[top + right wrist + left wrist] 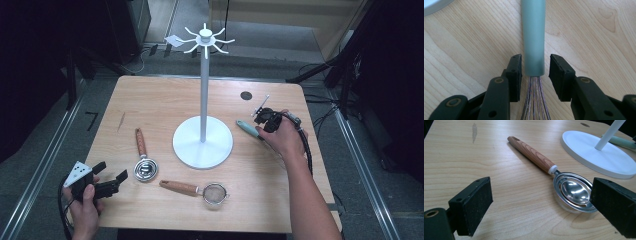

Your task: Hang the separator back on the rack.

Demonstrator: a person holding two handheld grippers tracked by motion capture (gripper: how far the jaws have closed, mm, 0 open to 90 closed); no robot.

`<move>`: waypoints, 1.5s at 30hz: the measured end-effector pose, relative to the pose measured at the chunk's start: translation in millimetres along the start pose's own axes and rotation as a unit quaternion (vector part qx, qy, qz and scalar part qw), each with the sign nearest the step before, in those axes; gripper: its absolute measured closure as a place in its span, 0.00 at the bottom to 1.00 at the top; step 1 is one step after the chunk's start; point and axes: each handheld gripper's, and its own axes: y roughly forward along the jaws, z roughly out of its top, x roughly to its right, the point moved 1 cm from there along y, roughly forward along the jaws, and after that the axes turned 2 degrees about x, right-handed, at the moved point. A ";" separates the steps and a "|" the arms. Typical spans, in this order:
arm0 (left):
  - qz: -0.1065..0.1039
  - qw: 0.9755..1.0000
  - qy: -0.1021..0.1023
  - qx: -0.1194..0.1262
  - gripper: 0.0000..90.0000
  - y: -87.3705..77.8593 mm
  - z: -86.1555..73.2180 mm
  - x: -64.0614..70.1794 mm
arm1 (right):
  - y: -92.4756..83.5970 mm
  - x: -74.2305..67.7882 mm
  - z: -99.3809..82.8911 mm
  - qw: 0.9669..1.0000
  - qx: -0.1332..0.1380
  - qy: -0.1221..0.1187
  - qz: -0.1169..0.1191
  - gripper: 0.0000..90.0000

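From the high view, I am holding my right claw (263, 120) over the right side of the table (150, 100), reaching down at the whisk (248, 128), whose green handle is lying on the wood just to the right of the white stand (203, 141). My left claw (107, 184) is resting near the front left corner, its jaws spread and grasping nothing, with the wooden-handled egg separator (144, 160) lying just beside it. A small strainer (207, 192) with a wooden handle is lying near the front edge, in front of the stand's round base. In the left gripper view, my left claw (541, 205) is standing released, both black jaws wide apart above the table (499, 150), and the egg separator (564, 182) is lying ahead with its steel bowl near the right-hand jaw, though I am not touching it. The stand's base (599, 155) is sitting beyond it. In the right gripper view, my right claw (534, 75) is straddling the whisk (533, 37) right where the green handle meets the wires; the jaws are standing either side of it with a thin gap showing on each side, so they are not yet clenching it. The whisk is lying flat on the table (586, 30).
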 end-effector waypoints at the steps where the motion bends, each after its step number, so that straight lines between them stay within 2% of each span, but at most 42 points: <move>1: 0.000 1.000 0.000 0.000 0.06 0.0 0.0 0.0 | 0.1 0.7 1.1 1.000 -0.002 0.000 0.000 0.71; 3: 0.000 1.000 0.000 0.001 0.06 0.1 0.0 0.0 | 0.8 1.8 3.1 1.000 0.000 0.005 0.003 0.72; 6: 0.000 1.000 0.000 0.001 0.06 0.0 0.0 0.0 | 5.9 4.3 3.8 1.000 -0.015 0.014 0.009 0.73; 10: 0.000 1.000 -0.001 0.001 0.06 0.0 0.0 0.0 | 11.8 3.3 6.9 0.999 -0.031 0.008 0.020 0.75; 16: 0.000 1.000 -0.001 0.000 0.06 0.1 0.0 -0.3 | 18.6 1.6 11.0 0.999 -0.043 0.003 0.020 0.74; 18: 0.000 1.000 -0.001 0.000 0.06 0.2 0.0 -0.3 | 21.1 0.6 11.6 0.998 -0.045 0.007 0.033 0.73; 20: 0.000 1.000 -0.001 0.000 0.06 0.2 0.0 -0.2 | 22.4 -0.6 12.2 0.998 -0.051 0.005 0.036 0.73; 21: 0.000 1.000 -0.001 0.000 0.06 0.2 0.1 0.0 | 25.2 -2.1 13.1 0.997 -0.060 -0.005 0.039 0.71; 22: 0.000 1.000 -0.001 -0.001 0.06 0.3 0.1 0.0 | 25.4 -2.0 13.7 0.997 -0.060 -0.005 0.040 0.71; 27: 0.000 1.000 0.000 -0.002 0.06 0.3 0.1 0.0 | 25.4 -0.5 12.8 0.997 -0.060 0.025 0.048 0.72; 29: 0.000 1.000 0.000 -0.002 0.06 0.3 0.1 0.1 | 25.0 0.4 10.9 0.996 -0.061 0.024 0.053 0.75; 32: 0.000 1.000 0.001 -0.001 0.06 0.3 0.0 0.3 | 24.5 -0.9 10.3 0.996 -0.064 0.017 0.052 0.78; 34: 0.000 1.000 0.000 -0.001 0.06 0.3 0.0 0.2 | 24.5 -2.4 11.4 0.996 -0.072 0.030 0.049 0.78; 36: 0.000 1.000 0.000 -0.002 0.06 0.3 0.1 0.1 | 24.9 -3.4 13.0 0.996 -0.078 0.023 0.045 0.79; 40: 0.000 1.000 -0.001 -0.001 0.06 0.4 0.1 0.0 | 25.1 -9.4 17.2 0.996 -0.090 0.012 0.021 0.79; 45: -0.001 1.000 -0.001 0.000 0.06 0.3 0.1 -0.1 | 25.0 -12.8 19.4 0.995 -0.098 0.019 0.008 0.79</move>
